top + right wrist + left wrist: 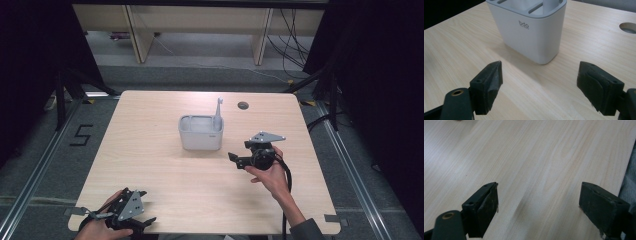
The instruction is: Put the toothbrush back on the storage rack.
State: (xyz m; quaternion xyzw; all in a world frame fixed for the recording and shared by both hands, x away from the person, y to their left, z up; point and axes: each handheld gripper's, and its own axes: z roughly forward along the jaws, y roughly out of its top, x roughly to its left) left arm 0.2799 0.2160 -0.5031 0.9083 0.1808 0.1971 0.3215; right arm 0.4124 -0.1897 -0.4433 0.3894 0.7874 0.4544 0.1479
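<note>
A white-grey holder with slotted top stands near the middle of the wooden table; a grey toothbrush-like stick rises from its right rear corner. My right gripper hovers to the holder's right front, jaws open and pointing left, nothing between them. In the right gripper view the holder is close ahead of the open right gripper. My left gripper rests at the table's near left edge. In the left gripper view it is open over bare wood.
A round cable hole lies in the table behind the holder, also seen as a cable hole in the right gripper view. The table's right edge runs close to the left gripper. Dark curtains and floor rails flank the table.
</note>
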